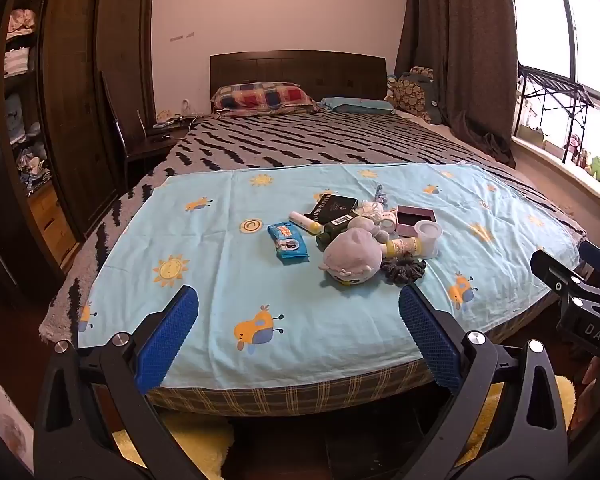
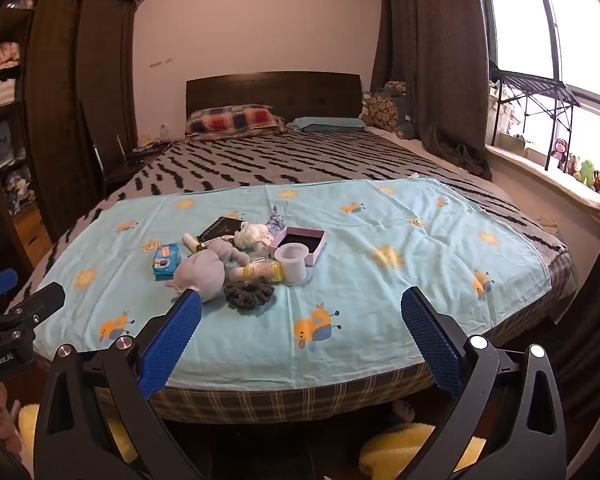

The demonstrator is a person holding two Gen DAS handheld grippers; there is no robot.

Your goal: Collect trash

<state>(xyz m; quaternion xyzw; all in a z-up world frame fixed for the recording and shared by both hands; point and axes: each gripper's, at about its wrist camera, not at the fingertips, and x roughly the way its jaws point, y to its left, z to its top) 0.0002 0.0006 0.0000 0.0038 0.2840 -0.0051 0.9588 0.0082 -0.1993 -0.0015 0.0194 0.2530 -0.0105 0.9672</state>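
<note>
A pile of items lies on the light blue sheet (image 1: 260,280) at the foot of the bed: a blue wipes pack (image 1: 288,242), a grey plush toy (image 1: 352,256), a yellow bottle (image 1: 404,247), a clear plastic cup (image 1: 428,236), a pink open box (image 1: 414,220), a black box (image 1: 334,206) and a dark scrunchie (image 1: 403,269). The same pile shows in the right wrist view, with the plush toy (image 2: 204,272), the yellow bottle (image 2: 260,271), the cup (image 2: 294,260) and the scrunchie (image 2: 248,294). My left gripper (image 1: 298,332) is open and empty, short of the pile. My right gripper (image 2: 300,336) is open and empty too.
The bed carries a grey zigzag blanket (image 1: 300,140) and pillows (image 1: 264,98) at the headboard. A dark wardrobe (image 1: 80,100) stands at left, a window sill with toys (image 1: 592,164) at right. Yellow fluffy slippers (image 2: 412,444) lie on the floor under the bed's edge.
</note>
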